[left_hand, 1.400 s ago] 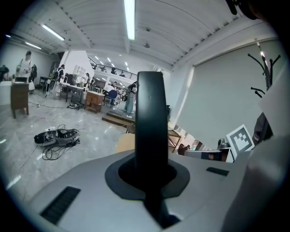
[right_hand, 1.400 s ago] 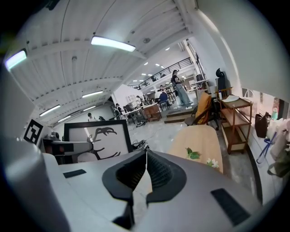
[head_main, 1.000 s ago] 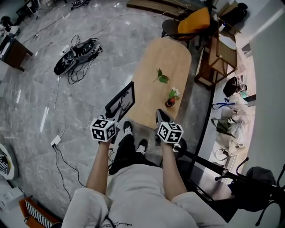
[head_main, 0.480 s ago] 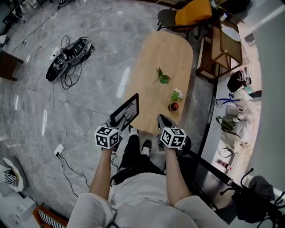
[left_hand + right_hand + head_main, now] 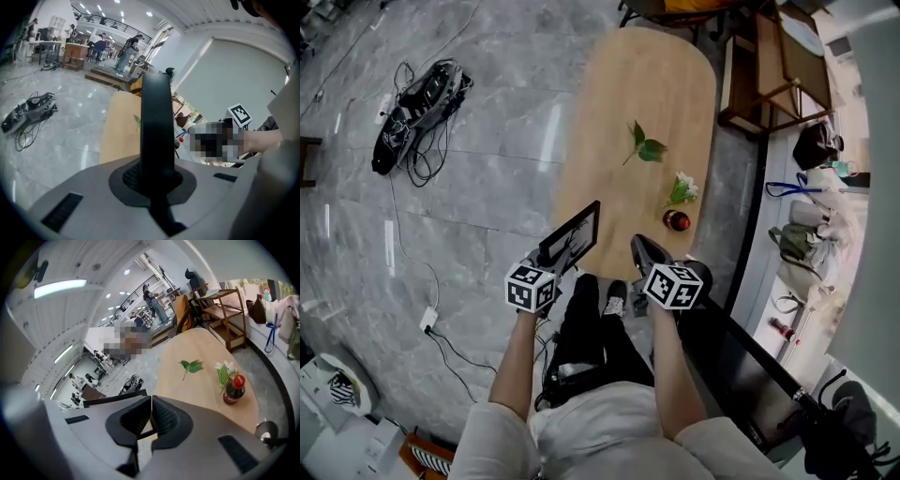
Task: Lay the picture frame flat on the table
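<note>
Grip status: the black rectangular picture frame (image 5: 573, 234) is clamped by one edge in the left claw (image 5: 551, 266). In the left gripper view its dark edge fills the gap between the jaws and stands straight up ahead of them. The right claw (image 5: 639, 247) is pinched together on nothing and is carried just right of the left one.

The frame is held in the air, tilted, ahead of the left claw, over the near left rim of the light wooden oval worktop (image 5: 649, 89). It is not yet laid down.

Step judged in hand: carry in, then lay flat.
- Bare wood lies straight ahead of the left claw, so the frame should be taken further in over it before lowering.
- The far edge is best set down first, then the claw rolled until the back meets the wood.
- The jaws should be parted only once the weight is taken by the worktop.
- The small dark red-capped bottle with white flowers (image 5: 677, 217), ahead and right of the right claw, and the green leaf sprig (image 5: 645, 148), further ahead, should be kept clear.
</note>
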{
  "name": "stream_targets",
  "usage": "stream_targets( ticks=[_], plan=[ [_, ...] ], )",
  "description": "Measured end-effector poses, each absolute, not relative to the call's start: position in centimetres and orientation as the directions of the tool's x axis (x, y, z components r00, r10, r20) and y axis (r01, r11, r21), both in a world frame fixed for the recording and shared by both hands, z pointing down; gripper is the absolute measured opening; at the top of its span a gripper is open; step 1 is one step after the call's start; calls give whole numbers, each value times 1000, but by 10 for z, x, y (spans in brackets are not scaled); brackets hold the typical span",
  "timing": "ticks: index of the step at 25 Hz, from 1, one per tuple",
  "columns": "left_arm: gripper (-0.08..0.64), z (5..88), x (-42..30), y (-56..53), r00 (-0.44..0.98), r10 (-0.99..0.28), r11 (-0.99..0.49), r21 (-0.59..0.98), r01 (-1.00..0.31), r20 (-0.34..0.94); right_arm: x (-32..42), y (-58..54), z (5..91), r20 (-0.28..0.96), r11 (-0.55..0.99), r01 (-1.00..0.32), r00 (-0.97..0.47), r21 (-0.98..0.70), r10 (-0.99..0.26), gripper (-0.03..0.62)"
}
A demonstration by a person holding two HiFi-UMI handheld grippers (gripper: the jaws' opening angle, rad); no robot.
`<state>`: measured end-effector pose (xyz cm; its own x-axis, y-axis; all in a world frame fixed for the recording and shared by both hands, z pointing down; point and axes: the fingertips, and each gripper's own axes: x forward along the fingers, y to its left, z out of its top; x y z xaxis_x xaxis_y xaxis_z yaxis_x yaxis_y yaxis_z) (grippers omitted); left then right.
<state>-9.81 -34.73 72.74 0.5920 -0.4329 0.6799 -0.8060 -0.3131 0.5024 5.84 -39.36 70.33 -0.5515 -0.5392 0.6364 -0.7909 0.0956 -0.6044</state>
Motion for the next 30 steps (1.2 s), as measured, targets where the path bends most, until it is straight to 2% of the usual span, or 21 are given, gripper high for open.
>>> stream_targets(
  ticks=[8,15,22,30],
  plan=[
    [28,830,-109,-382,675,-323,-266,620,-738,663,15,-421,796,665,121,-792,-576,-599,-475,35],
    [28,884,-93,-399,745,-240,-262,697,-667,622,21,-432,848,688,134,-817,-550,-561,-474,35],
    [28,912,-63,-419,812,-264,-122,817,-564,521,44,-433,894,683,51,-823,-502,-566,-530,35],
    [28,935,-34,-429,853,-270,-58,877,-478,447,41,-429,947,698,81,-841,-494,-535,-518,35]
  ],
)
